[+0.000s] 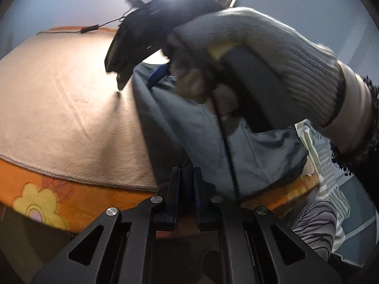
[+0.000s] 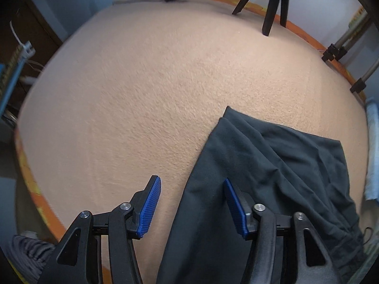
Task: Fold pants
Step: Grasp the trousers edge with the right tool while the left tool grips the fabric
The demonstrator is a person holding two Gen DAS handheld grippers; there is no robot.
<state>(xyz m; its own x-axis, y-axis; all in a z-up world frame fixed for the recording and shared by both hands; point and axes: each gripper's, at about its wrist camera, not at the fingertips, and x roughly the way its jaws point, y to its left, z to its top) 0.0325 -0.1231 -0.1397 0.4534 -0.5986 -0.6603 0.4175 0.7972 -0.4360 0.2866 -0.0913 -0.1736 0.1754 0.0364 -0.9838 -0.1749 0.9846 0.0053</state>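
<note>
Covering most of the surface (image 2: 142, 94), a peach blanket (image 2: 132, 108) lies bare toward its far and left edges. Dark grey pants (image 2: 272, 165) lie bunched at its near right side. The right tool (image 2: 191, 203) hangs apart over the pants' left edge; the left tool (image 1: 187, 177) is pressed together at their near edge.

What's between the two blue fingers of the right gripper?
In the right wrist view, the right gripper is open. Between its fingers lie a strip of bare peach blanket and the left edge of the dark pants. Nothing else.
</note>
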